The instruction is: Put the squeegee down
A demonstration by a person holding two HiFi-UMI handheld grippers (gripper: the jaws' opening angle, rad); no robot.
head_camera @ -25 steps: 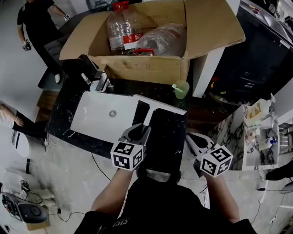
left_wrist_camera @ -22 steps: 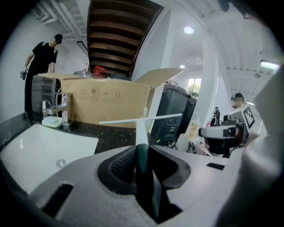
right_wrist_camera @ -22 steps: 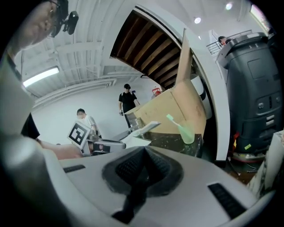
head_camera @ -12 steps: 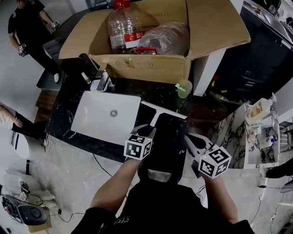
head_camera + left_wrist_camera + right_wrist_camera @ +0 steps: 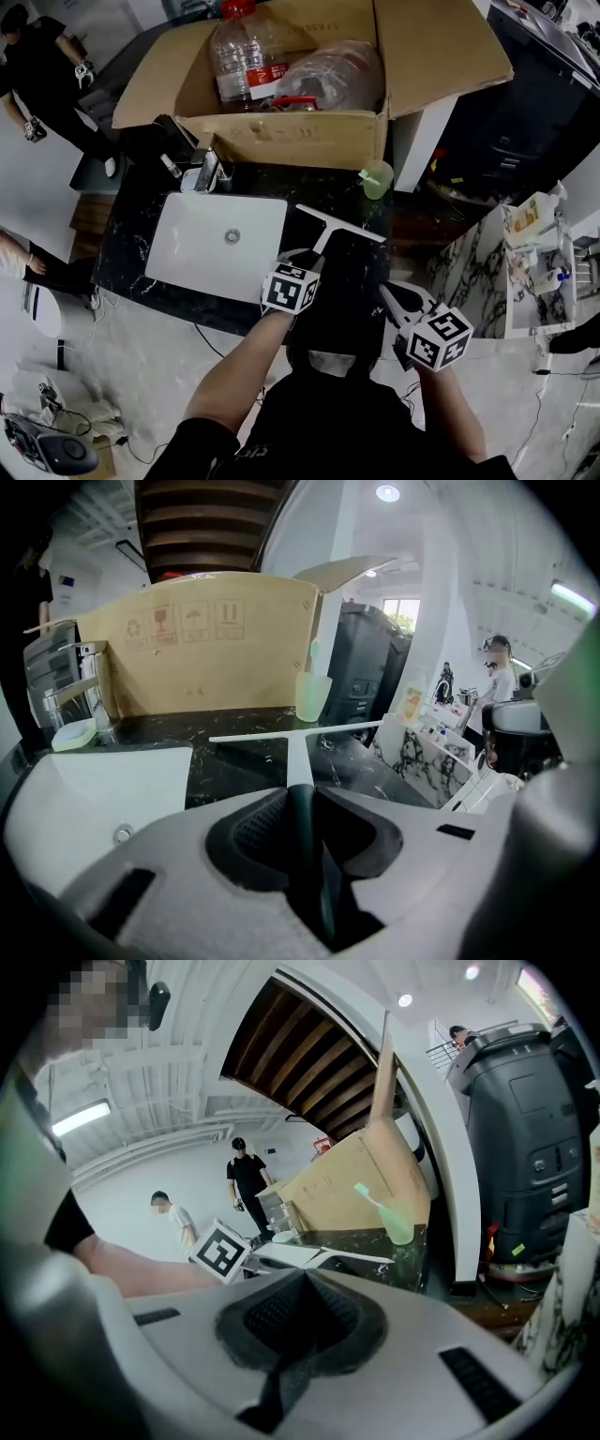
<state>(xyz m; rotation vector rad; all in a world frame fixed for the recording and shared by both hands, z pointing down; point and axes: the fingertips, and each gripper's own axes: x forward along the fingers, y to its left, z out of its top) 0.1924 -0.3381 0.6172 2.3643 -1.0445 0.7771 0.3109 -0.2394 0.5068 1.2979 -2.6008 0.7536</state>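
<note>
Squeegee (image 5: 330, 230): white T-shape, right of the sink (image 5: 211, 246), with its blade across the black worktop (image 5: 361, 281). I cannot tell whether it touches.
Left gripper (image 5: 302, 262): my jaws are clamped on the handle's dark end and tilted down.
Right gripper (image 5: 396, 300): my jaws are closed and empty, off to the side.
Handling: probably light, stiff plastic. The wide blade may twist it in my grip.
Hold point: the handle. The end grip should serve for setting it down.
Next: lower it flat, then release.
</note>
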